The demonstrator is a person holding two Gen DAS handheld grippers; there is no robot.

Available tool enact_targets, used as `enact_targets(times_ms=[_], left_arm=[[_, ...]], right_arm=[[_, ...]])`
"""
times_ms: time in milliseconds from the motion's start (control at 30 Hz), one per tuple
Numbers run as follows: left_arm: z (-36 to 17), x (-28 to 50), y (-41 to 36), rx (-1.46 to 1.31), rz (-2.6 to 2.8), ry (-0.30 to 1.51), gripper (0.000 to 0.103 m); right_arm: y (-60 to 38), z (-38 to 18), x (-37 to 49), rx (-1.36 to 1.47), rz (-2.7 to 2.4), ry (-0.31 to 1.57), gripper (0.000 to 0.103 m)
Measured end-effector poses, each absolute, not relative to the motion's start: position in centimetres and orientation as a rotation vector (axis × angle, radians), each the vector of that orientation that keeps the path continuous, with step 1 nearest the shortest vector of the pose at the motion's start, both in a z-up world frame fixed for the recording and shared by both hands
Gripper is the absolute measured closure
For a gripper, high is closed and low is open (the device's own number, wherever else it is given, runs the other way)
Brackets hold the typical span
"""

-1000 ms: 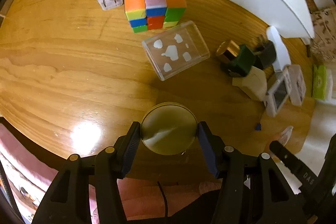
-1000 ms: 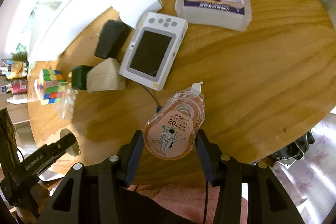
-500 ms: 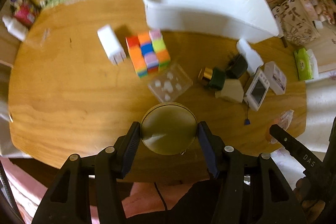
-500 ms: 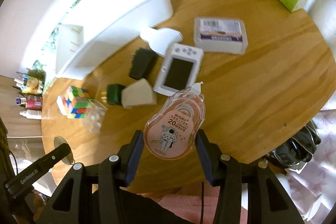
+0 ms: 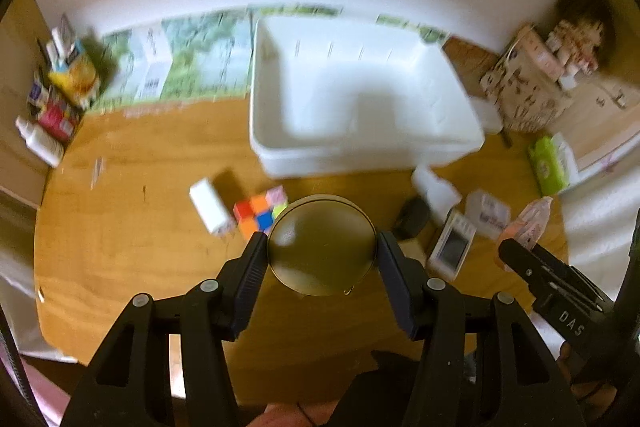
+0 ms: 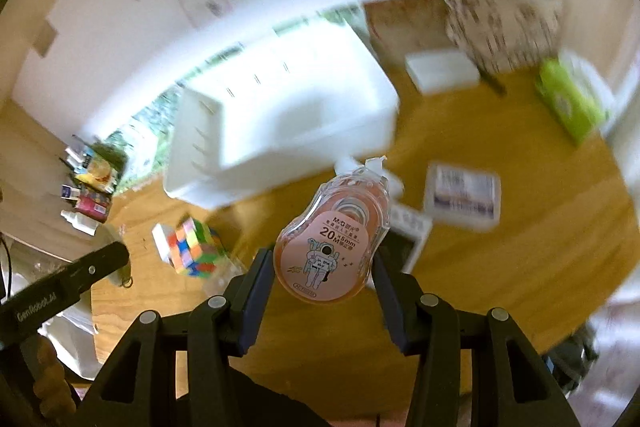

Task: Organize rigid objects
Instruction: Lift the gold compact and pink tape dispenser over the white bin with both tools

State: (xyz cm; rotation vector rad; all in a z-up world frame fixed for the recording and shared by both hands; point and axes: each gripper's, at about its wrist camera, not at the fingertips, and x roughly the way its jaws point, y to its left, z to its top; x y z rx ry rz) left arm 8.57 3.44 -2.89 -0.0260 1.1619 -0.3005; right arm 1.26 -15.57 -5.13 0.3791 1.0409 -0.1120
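Now both loads hang above the worktop, short of the white bin: my left claw clenched on a gold tin, my right claw on a tape dispenser. Next, I judge: over its rim, then release.

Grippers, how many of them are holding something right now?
2. The left gripper clamps a round gold tin; the right gripper clamps a pink correction tape. Both are above the table.
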Motion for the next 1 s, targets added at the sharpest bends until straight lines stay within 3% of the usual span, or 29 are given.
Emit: enact_targets(times_ms=[267, 600, 1000], left_arm=[[-0.3, 9.8, 1.8, -0.029, -0.328, 0.973, 0.044], [-0.7, 11.3, 0.8, -0.040, -0.294, 0.817, 0.044], [-3.3, 16.1, 0.0, -0.073, -0.213, 0.792, 0.044]], right_arm=[[-16.3, -3.3, 3.4, 0.282, -0.065, 0.915, 0.052], [-17.5, -3.4, 6.0, 0.213, -0.005, 0.795, 0.052], [-17.8, -5.6, 10.2, 0.086, 0.074, 0.653, 0.052]])
